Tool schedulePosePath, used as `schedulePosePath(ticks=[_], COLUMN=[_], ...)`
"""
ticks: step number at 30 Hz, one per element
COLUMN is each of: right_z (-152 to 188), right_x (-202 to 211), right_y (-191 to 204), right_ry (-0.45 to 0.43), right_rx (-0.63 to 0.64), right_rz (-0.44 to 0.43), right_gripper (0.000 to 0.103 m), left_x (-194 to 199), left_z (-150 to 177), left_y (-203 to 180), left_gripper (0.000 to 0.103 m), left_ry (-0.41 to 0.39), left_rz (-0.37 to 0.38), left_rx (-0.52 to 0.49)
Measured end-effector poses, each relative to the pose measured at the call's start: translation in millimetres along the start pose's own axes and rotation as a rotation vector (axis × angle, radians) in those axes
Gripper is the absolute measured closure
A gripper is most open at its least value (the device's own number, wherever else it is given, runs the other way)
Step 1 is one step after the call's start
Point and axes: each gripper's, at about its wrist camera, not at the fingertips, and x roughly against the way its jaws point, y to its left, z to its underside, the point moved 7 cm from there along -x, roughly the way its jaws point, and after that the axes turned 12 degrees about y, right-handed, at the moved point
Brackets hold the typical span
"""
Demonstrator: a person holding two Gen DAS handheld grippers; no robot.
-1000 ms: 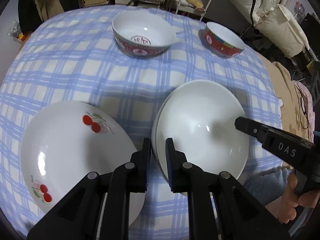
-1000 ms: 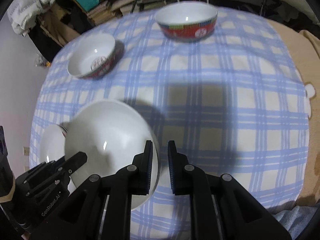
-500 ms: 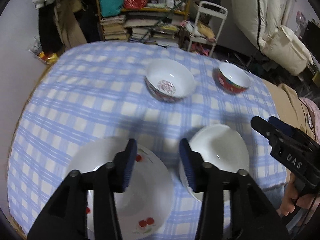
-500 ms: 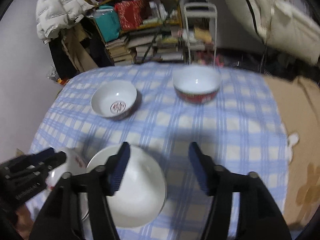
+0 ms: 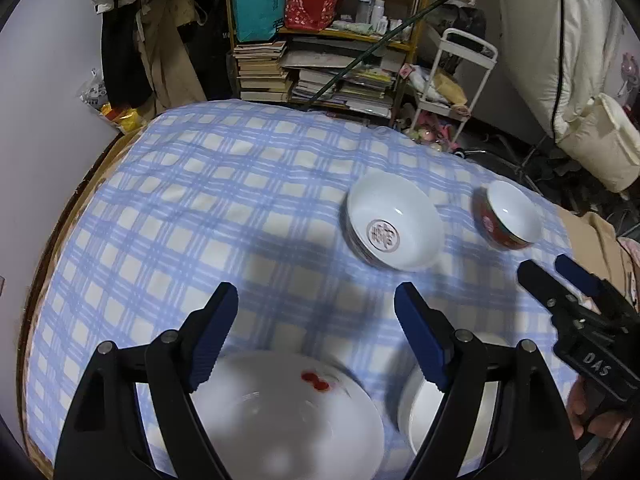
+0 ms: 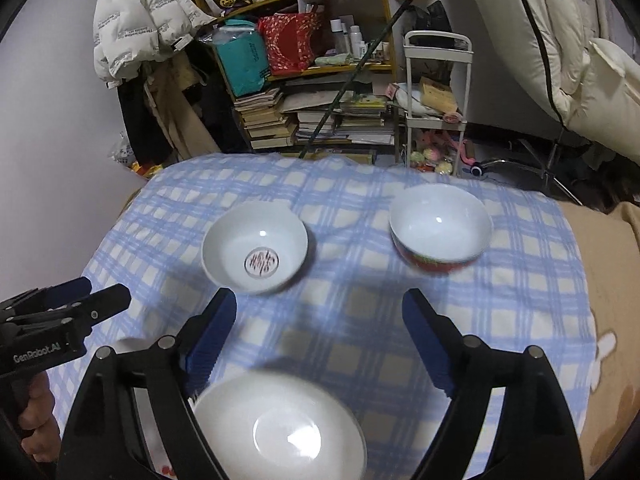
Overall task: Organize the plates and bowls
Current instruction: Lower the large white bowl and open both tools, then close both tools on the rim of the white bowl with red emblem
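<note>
On the blue checked tablecloth (image 5: pixel 200 208) a cherry-patterned plate (image 5: pixel 288 412) lies at the near edge, with stacked plain white plates (image 5: pixel 424 412) to its right; these show in the right wrist view (image 6: pixel 280 428) too. A white bowl with a red emblem (image 5: pixel 394 226) (image 6: pixel 256 248) and a red-sided bowl (image 5: pixel 506 216) (image 6: pixel 440 228) stand farther back. My left gripper (image 5: pixel 316 304) is open and empty above the plates. My right gripper (image 6: pixel 320 308) is open and empty above the white plates; it also shows in the left wrist view (image 5: pixel 560 276).
Behind the table stand a cluttered bookshelf (image 6: pixel 320 80), stacked books (image 5: pixel 264 72) and a white trolley (image 6: pixel 436 92). A brown blanket (image 6: pixel 608 280) covers the right end. Hanging coats (image 6: pixel 140 12) are at the back left.
Both grippers let go of the white plate, opened wide and pulled up and back from the table. The white plate now rests on the stack beside the cherry plate.
</note>
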Motion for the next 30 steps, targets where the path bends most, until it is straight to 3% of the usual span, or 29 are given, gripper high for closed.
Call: schedulePosePath(ticks=[10,15,19,23,30], right_z=[-52,-69,-73,-71,-65], right_x=[-28,-53,-67,-88,-117], right_y=[2,11,18,17,5], right_ry=[-0.008,0.048,0.062,0.126,0.192], right_rx=[-0.035,-0.010,0.034,0.066,0.037], right_rz=[-0.039,-0.096,-0.083,-0.060,-0.096], right_gripper=[0.013,0.013,0.013,0.013,0.013], left_x=[-38,-51,-66,-83,-117], left_z=[-38,-52,-61,-66,-66], left_y=[3,1,-5,-9,-17], left_gripper=[0.023,0.023,0.023,0.023,0.023], left_ry=[0.074,0.080,0.106,0.132,0.194], left_rz=[-0.017,-0.019,0.007,-0.017,-0.032], left_rx=[-0.014,-0.021,-0.028,-0.029,-0.045])
